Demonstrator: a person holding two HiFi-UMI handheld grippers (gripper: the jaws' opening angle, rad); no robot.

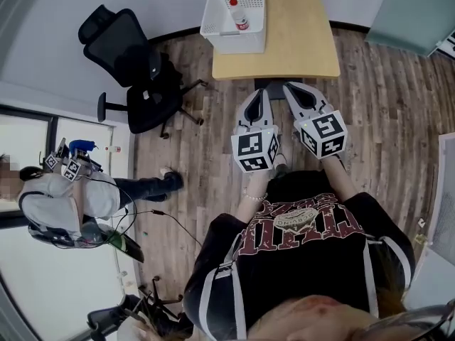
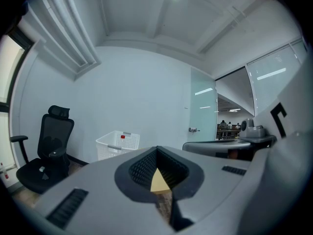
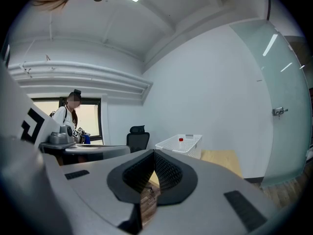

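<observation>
Two empty, clenched sets of jaws: left gripper [image 1: 257, 93] and right gripper [image 1: 293, 88]. Well ahead of them on the desk [image 1: 302, 45], the bottle [image 1: 240, 20] seems upright in the basket [image 1: 211, 21]; I fear shut jaws would topple it.

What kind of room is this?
Probably an office room: there's a black office chair, a small wooden table holding a white basket, and a frosted glass door.

Wooden table [image 1: 298, 38] carries 1 white basket [image 1: 238, 42] at far-left corner
</observation>
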